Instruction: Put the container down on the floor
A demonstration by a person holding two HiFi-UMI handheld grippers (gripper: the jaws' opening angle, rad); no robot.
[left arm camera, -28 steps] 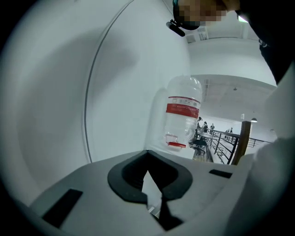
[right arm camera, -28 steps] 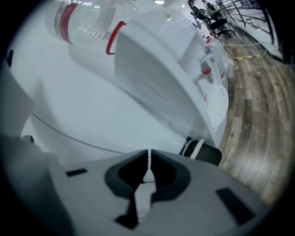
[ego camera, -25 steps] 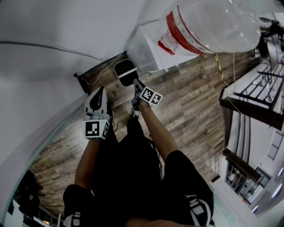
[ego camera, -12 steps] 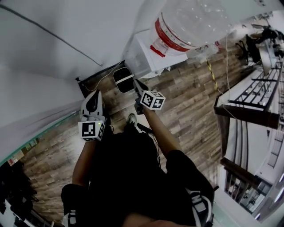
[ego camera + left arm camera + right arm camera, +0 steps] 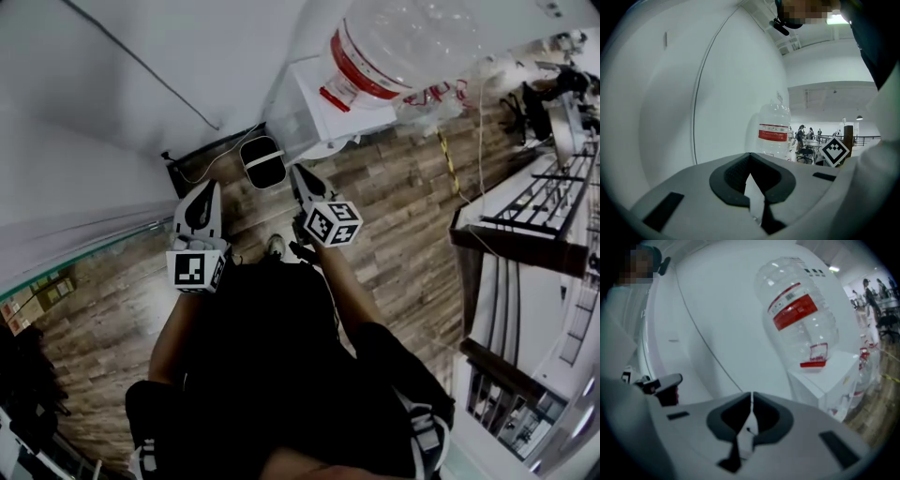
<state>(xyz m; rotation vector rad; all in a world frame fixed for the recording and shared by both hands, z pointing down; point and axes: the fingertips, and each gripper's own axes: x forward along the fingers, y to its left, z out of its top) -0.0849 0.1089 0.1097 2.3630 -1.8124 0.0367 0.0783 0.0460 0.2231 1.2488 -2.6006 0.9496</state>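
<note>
Head view, looking steeply down: a small dark container (image 5: pixel 262 162) with a pale rim stands on the wood-plank floor (image 5: pixel 403 216). It sits just beside the water dispenser (image 5: pixel 319 117), on the side nearer the white wall, and neither tool touches it. The left gripper (image 5: pixel 208 186) and the right gripper (image 5: pixel 296 172) hang in front of the person, nearer the camera than the dispenser's base and apart from the container. The right one's tip appears close to the dispenser's lower corner. Each gripper view shows its own jaws pressed together with nothing between them. Beyond them stands the dispenser's big clear bottle (image 5: pixel 412 37) with its red label.

Judged from how it sits, the container is already down and the task looks done or nearly so. It reads as a stiff, light plastic bin, probably empty and not fragile. Its smooth walls could slip, so a hold would best go on the rim or the pale band across its top. Whether that band is a handle cannot be told.
</note>
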